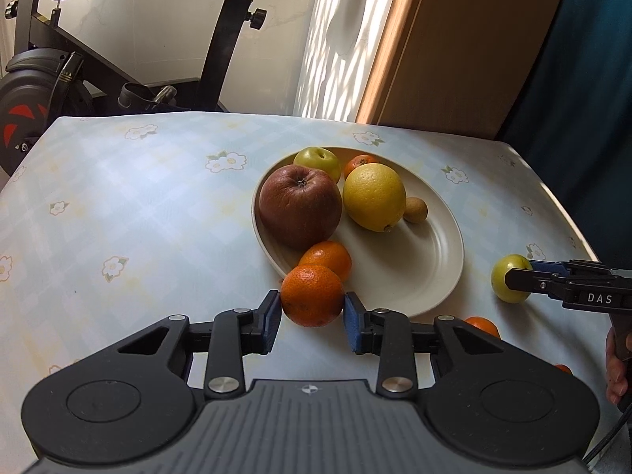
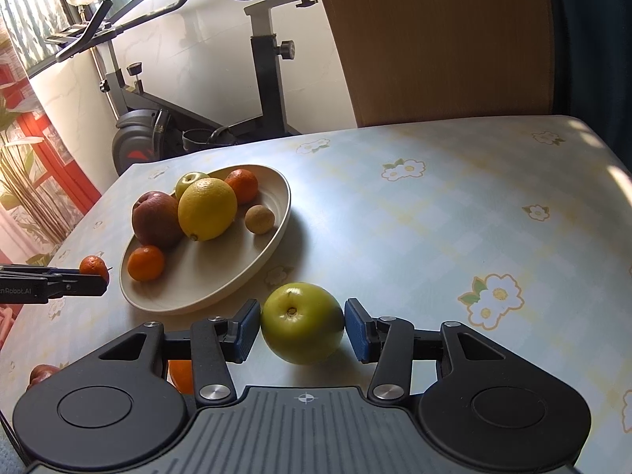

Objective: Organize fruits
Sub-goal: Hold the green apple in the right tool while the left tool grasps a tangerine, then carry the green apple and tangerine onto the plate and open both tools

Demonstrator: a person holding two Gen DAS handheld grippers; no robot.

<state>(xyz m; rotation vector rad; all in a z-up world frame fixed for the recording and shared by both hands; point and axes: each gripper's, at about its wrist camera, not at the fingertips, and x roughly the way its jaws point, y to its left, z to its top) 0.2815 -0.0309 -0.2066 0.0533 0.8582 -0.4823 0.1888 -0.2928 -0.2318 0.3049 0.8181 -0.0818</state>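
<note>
Floral tablecloth [image 2: 434,217] lies bare right of our cream plate [image 2: 276,213]; left gripper [image 1: 312,314] clamps a dimpled orange mandarin [image 1: 312,296], right gripper [image 2: 302,328] a smooth green apple [image 2: 302,322]

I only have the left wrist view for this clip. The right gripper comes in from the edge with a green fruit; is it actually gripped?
Observer: In the right wrist view the green apple sits between the right gripper pads, both touching its sides, and it rests on the table.
Operator: Is anything hidden under that gripper?
Observer: Yes, part of an orange fruit shows below its left finger linkage.
Operator: And the left gripper from that side?
Observer: The left gripper is closed on a mandarin just outside the plate rim.
</note>
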